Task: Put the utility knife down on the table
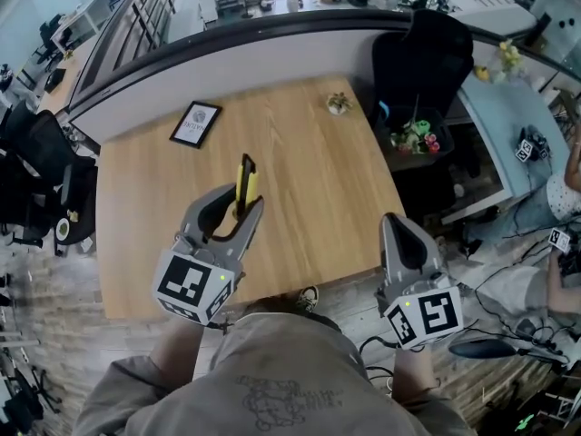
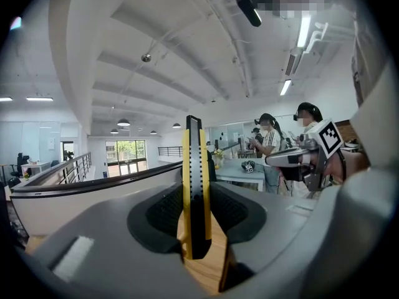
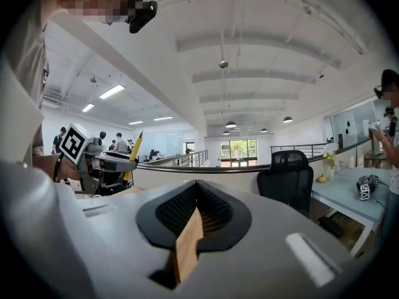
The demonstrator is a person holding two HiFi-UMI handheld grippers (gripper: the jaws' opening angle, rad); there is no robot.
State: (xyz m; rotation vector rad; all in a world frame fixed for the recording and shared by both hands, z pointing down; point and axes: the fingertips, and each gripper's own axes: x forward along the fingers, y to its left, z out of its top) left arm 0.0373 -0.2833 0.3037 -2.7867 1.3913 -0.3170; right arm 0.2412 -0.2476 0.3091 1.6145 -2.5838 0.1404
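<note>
A yellow and black utility knife (image 1: 245, 180) stands upright in my left gripper (image 1: 241, 209), above the near part of the wooden table (image 1: 318, 184). In the left gripper view the knife (image 2: 194, 179) rises between the two pads, which press on its lower end. My right gripper (image 1: 393, 220) hovers near the table's front right corner, its jaws shut with nothing between them. In the right gripper view the tips of my right gripper (image 3: 197, 184) meet, and the left gripper (image 3: 103, 161) with the knife (image 3: 135, 147) shows at the left.
A framed card (image 1: 195, 123) lies at the table's far left and a small plant (image 1: 339, 104) at its far right. A black chair (image 1: 422, 57) and a black bin of colourful things (image 1: 415, 139) stand to the right, beside a light blue desk (image 1: 508, 125).
</note>
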